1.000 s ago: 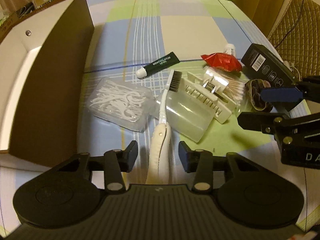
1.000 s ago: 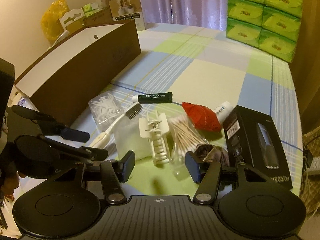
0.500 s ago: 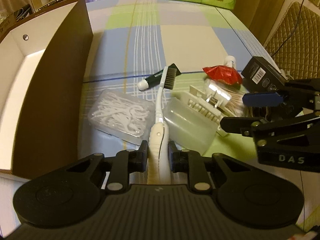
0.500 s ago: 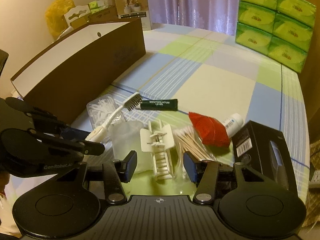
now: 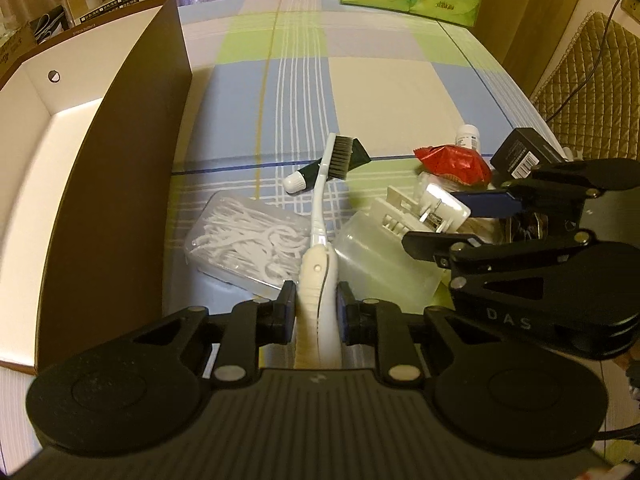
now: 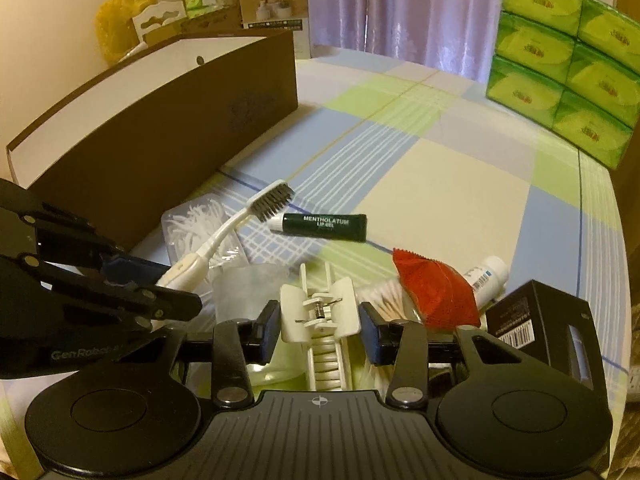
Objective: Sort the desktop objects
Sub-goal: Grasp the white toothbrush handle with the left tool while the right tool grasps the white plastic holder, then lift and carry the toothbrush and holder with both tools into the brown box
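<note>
Checked tablecloth [image 5: 304, 92], curtains behind | left tongs [image 5: 313, 312] clamp toothbrush [image 5: 320, 216] | right tongs [image 6: 319, 326] apart around hair clip [image 6: 320, 312]

Dim warm indoor light on both my cams; heavy fisheye bending, dark vignetted corners, slight blur at the edges.

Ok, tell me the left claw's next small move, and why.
Probably carry the toothbrush left, over the brown box. The left claw is shut on its handle, the bristle end raised off the clutter, and the box's open top lies just beside it.
</note>
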